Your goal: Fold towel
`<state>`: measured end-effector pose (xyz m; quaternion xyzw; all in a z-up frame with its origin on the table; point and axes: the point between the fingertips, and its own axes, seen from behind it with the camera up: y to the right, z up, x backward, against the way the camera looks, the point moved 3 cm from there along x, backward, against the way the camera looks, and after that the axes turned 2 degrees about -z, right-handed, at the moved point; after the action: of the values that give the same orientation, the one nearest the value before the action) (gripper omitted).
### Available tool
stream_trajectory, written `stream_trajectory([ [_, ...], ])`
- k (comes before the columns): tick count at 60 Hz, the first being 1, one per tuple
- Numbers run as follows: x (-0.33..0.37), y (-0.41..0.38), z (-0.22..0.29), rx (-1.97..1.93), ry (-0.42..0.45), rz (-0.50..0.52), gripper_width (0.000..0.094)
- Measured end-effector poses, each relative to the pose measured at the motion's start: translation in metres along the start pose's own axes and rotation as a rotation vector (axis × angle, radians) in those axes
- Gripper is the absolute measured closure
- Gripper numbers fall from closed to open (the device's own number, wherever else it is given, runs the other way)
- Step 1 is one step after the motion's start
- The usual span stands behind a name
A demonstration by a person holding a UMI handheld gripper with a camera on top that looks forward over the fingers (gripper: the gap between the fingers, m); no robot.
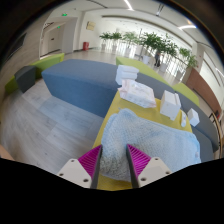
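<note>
Approach step, nothing grasped yet. Landmark: the yellow tabletop.

Left of the tabletop: pale wood-look floor, then a blue-grey upholstered bench block butting against the tabletop's left edge.

Gripper hovers over the tabletop's near end, its two magenta-padded fingers spread apart, gap between them empty. They touch no fabric that I can see.

Task item: the light blue-white crumpled terry towel lies flat-ish on the tabletop's near end, just ahead of the fingers and slightly right of them. Near hem sits close to the right finger; can't tell if it overlaps the tip.

Farther along the tabletop: a stack of folded white cloths, another white folded pile beyond it, and small white boxy items towards the right side. Potted green plants stand well beyond the far end.

Next move, my read: drop onto the towel's near edge or corner, pinch a single layer, lift and carry it across towards the opposite edge. Needs a clean corner pick; towel is rumpled, so grabbing two layers is the risk.
</note>
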<state>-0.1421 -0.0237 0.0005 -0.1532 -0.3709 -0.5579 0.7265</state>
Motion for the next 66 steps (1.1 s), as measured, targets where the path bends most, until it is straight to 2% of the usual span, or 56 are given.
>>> stream_trajectory([
  [2, 0.001, 0.002, 0.001, -0.013, 0.0, 0.002, 0.0523],
  [3, 0.001, 0.004, 0.001, -0.02, 0.001, -0.001, 0.0507],
  [4, 0.001, 0.007, 0.001, -0.028, 0.002, -0.005, 0.0591],
  [8, -0.001, 0.019, 0.002, -0.062, 0.012, -0.02, 0.0801],
  [16, 0.0, 0.023, 0.004, -0.123, 0.054, 0.019, 0.0923],
  [29, 0.035, 0.047, 0.035, -0.146, 0.162, 0.002, 0.0926],
  [35, 0.059, 0.095, 0.058, -0.227, 0.225, -0.014, 0.0926],
  [42, 0.084, 0.175, 0.063, -0.305, 0.27, -0.091, 0.0926],
  [47, 0.092, 0.233, 0.046, -0.335, 0.252, -0.165, 0.0922],
  [52, 0.078, 0.279, 0.01, -0.381, 0.176, -0.221, 0.0915],
  [61, 0.045, 0.303, -0.056, -0.425, 0.015, -0.226, 0.0906],
  [66, 0.034, 0.306, -0.074, -0.399, -0.017, -0.238, 0.09],
])
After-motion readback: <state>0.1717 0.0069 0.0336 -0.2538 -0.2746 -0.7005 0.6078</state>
